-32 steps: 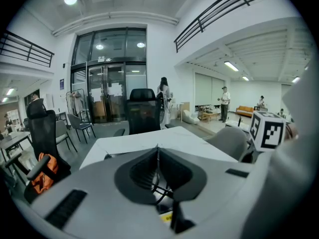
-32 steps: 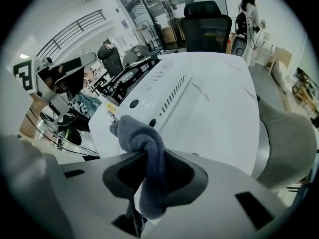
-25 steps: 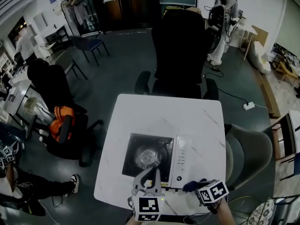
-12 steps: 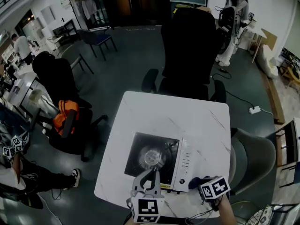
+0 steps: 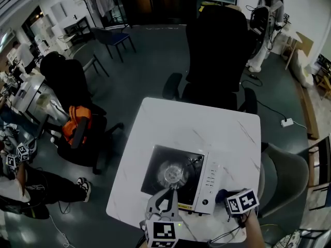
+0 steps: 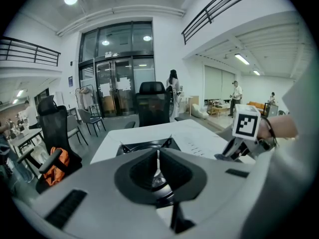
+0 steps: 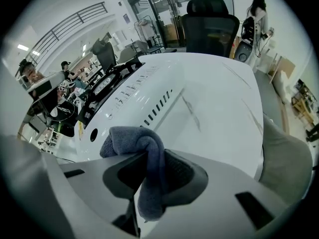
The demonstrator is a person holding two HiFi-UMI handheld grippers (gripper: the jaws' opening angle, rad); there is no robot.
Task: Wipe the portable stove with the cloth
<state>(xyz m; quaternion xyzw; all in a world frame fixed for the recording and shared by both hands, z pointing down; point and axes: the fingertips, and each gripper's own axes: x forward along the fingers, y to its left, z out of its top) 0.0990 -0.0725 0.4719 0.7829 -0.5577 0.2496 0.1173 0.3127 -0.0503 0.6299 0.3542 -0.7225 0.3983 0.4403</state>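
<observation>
The left gripper (image 5: 168,192) is held low and pointed forward, its 2 jaws pressed together with nothing between them. The right gripper (image 5: 222,195) is held beside it, jaws clamped on a blue-grey cloth (image 7: 133,137).

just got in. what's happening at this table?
A person is working with two handheld grippers at a white table that has a portable stove on it. The right gripper is clamped on a blue-grey cloth, at the near right corner of the stove's white control side; whether the cloth touches it is unclear. The left gripper is shut, holds nothing, and is at the stove's near edge.
</observation>
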